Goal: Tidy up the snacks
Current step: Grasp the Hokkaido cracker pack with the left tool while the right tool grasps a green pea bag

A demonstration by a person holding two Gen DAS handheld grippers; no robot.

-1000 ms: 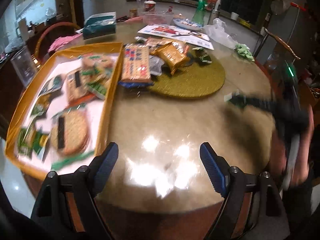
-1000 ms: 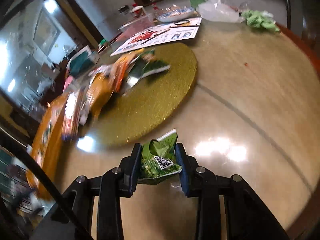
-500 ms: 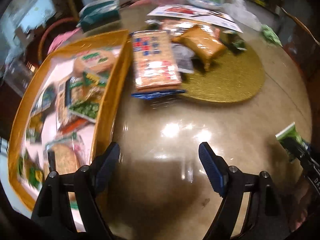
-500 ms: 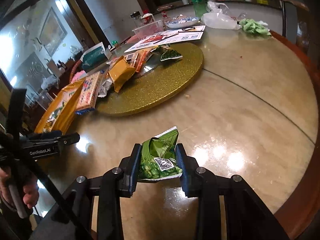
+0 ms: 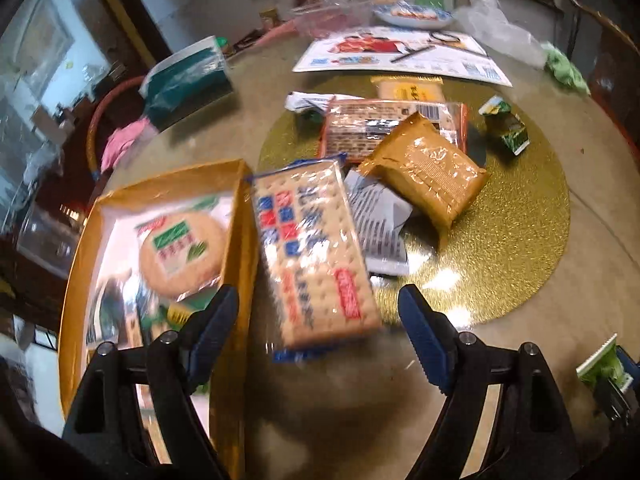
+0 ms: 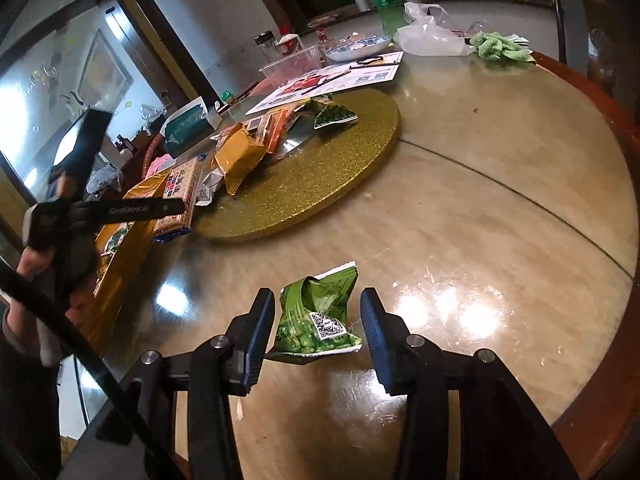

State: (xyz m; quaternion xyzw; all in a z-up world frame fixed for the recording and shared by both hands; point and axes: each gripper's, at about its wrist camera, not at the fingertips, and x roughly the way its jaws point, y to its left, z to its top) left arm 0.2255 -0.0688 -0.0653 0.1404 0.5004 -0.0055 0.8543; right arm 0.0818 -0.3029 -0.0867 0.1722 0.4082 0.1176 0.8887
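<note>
Snacks sit in three groups around the two tongs. The right tongs (image 6: 316,330) are opening; one green pea packet (image 6: 318,316) lies on the tabletop (image 6: 500,216) between the pads, which no longer press it. The left tongs (image 5: 318,328) are released wide, empty, over one long cracker pack (image 5: 314,248) beside the gold tray (image 5: 240,248). One round cracker pack (image 5: 180,252) shows clearly in the tray. On the gold turntable (image 5: 500,240) lie one tan pack (image 5: 426,174), one orange-edged pack (image 5: 384,128) and one small green packet (image 5: 506,130).
</note>
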